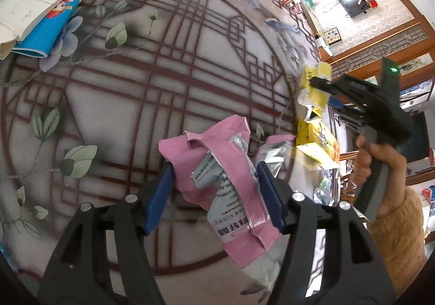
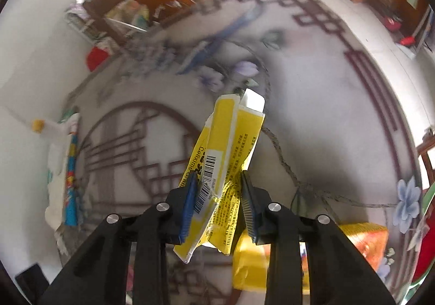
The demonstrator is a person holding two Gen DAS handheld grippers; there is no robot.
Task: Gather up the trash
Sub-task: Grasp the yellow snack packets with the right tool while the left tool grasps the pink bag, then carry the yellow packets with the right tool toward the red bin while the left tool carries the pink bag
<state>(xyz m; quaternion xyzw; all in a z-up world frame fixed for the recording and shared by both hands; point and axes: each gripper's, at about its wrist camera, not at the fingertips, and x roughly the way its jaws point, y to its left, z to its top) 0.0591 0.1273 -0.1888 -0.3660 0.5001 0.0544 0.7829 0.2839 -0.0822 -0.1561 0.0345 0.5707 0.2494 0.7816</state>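
My left gripper (image 1: 214, 191) is shut on a crumpled pink carton (image 1: 239, 169) with a grey foil packet (image 1: 217, 182) tucked in it, held above the patterned table (image 1: 136, 87). My right gripper (image 2: 218, 201) is shut on a flattened yellow medicine carton (image 2: 225, 153). In the left wrist view the right gripper (image 1: 315, 82) holds this yellow carton (image 1: 315, 87) at the table's right edge. Another yellow box (image 1: 318, 142) lies on the table below it and also shows in the right wrist view (image 2: 250, 264).
A blue printed box (image 1: 59, 19) and white cardboard (image 1: 40, 0) lie at the table's far left. The same stack (image 2: 68, 177) shows in the right wrist view. Wooden furniture (image 1: 380, 41) stands beyond the table's right edge. An orange pack (image 2: 364, 239) lies near the right gripper.
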